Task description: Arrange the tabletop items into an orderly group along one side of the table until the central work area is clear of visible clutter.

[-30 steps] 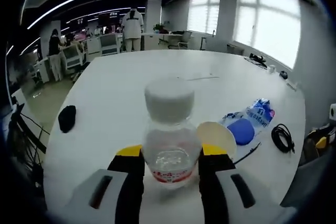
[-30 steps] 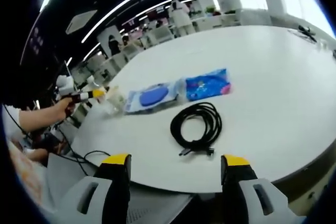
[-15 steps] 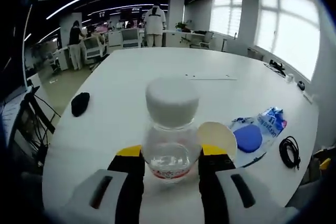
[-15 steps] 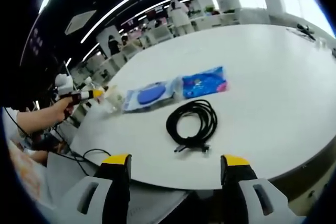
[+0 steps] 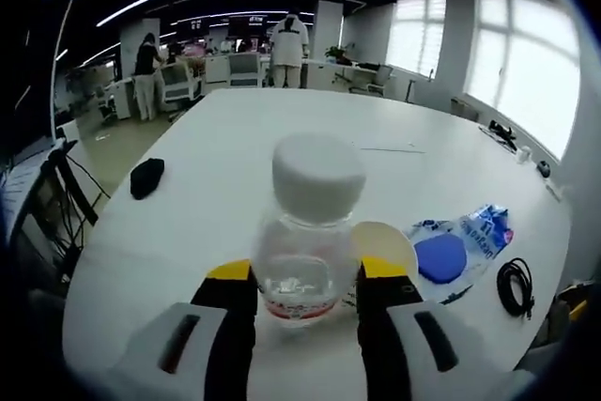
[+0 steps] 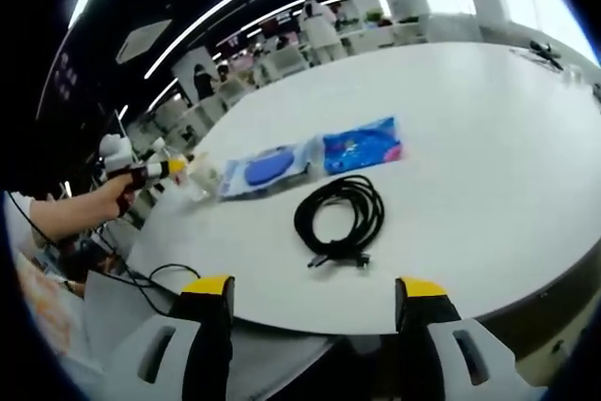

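Note:
A clear plastic bottle with a white cap and red label stands between the jaws of my left gripper, which is shut on it. Just right of it lies a cream round disc, then a clear bag holding a blue pad and a black coiled cable. In the right gripper view my right gripper is open above the table's near edge, short of the black cable. Beyond the cable lies the blue bag. At far left, a hand holds the left gripper by the bottle.
The large white table stretches ahead. A small black object lies near its left edge. Thin cables hang off the near corner. People stand by desks in the background.
The left gripper view has swung slightly, with the bottle still held and now leaning a little right. In the right gripper view the cable sits slightly further left and lower.

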### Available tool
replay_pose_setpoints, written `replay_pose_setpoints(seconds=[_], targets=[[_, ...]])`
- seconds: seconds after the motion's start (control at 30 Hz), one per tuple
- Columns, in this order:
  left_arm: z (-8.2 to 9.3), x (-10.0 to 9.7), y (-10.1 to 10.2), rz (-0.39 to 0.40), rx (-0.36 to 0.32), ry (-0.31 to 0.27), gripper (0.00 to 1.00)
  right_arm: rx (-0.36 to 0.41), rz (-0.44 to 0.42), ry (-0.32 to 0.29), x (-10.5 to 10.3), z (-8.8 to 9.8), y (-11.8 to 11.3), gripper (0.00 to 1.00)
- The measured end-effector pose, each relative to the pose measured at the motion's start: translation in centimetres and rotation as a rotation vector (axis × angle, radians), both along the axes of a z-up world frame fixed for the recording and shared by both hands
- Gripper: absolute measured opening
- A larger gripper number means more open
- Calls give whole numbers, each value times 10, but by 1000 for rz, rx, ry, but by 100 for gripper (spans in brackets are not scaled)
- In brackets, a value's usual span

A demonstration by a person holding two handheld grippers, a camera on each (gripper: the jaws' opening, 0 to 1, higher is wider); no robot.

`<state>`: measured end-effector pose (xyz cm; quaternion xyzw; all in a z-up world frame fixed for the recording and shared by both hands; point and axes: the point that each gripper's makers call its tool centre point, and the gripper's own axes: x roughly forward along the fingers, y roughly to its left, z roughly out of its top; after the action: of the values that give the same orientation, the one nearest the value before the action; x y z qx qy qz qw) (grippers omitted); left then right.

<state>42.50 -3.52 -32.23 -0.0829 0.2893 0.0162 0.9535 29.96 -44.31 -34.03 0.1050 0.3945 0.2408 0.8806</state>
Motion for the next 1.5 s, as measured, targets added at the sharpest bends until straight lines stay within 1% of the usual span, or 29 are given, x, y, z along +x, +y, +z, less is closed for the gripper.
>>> replay_pose_setpoints(seconds=[0.03, 0.07, 0.13, 0.17, 0.23, 0.27, 0.33, 0.4, 0.47, 0.5, 0.53, 0.6, 0.63, 0.67, 0.73, 0.77, 0.8, 0.87, 0.93, 0.97, 1.0, 1.07, 1.13, 1.2, 1.3, 1.33, 1.43, 1.5], targets=[[1, -1, -1, -9, 6, -7, 47, 0, -2, -1, 1, -1, -2, 70], [3, -2, -6, -38, 28, -22, 54, 2, -4, -1, 2, -1, -3, 70], [4, -2, -8, -67, 45, -27, 62, 3, -4, -3, 2, -1, -6, 70], [3, -6, -10, -91, 56, -18, 63, 3, -1, -4, 1, -1, -6, 71], [5, -15, -10, -103, 46, -39, 63, 2, 7, -6, 1, -1, -6, 71], [6, -24, -15, -109, 29, -45, 65, 2, 13, -7, 1, -1, -7, 71], [5, -33, -15, -116, 17, -49, 70, 5, 24, -10, 3, -1, -8, 72], [5, -48, -20, -131, 11, -52, 73, 7, 34, -15, 5, 0, -8, 73], [6, -63, -16, -146, 12, -53, 75, 5, 57, -24, 10, 1, -9, 74], [5, -71, -17, -150, 17, -41, 75, 4, 68, -27, 12, 1, -9, 74], [4, -77, -20, -151, 26, -29, 74, 3, 78, -30, 13, 2, -10, 74], [6, -89, -9, -143, 23, -44, 76, -1, 101, -35, 17, 3, -12, 74], [8, -97, -12, -140, 5, -64, 81, -1, 113, -41, 21, 4, -14, 75], [9, -99, -14, -141, 1, -66, 85, -1, 117, -41, 21, 4, -14, 75], [12, -110, -9, -141, 2, -82, 90, 3, 135, -52, 25, 9, -16, 75], [16, -118, -13, -140, 0, -96, 91, 6, 150, -57, 27, 12, -17, 75], [19, -125, -23, -134, -10, -104, 91, 6, 162, -61, 28, 14, -18, 75], [22, -133, -22, -90, -66, -126, 90, 7, 194, -74, 31, 14, -22, 76], [24, -144, -18, -91, -50, -137, 92, 8, 222, -81, 32, 12, -26, 76], [25, -147, -20, -95, -36, -133, 92, 5, 232, -80, 33, 10, -29, 76], [30, -150, -24, -115, -19, -138, 92, -1, 245, -74, 33, 7, -32, 76], [37, -147, -32, -136, -4, -162, 94, -3, 260, -74, 33, 6, -36, 76], [44, -149, -42, -147, 25, -164, 96, 2, 267, -76, 32, 6, -41, 76], [42, -153, -44, -157, 43, -152, 96, 5, 273, -78, 30, 7, -44, 76], [41, -158, -52, -164, 37, -140, 97, 21, 273, -81, 29, 9, -48, 76], [43, -160, -57, -168, 44, -135, 96, 25, 273, -82, 28, 9, -49, 76], [42, -160, -53, -167, 39, -137, 97, 38, 263, -88, 27, 10, -51, 76], [42, -160, -52, -165, 34, -134, 97, 51, 242, -85, 27, 10, -54, 76]])
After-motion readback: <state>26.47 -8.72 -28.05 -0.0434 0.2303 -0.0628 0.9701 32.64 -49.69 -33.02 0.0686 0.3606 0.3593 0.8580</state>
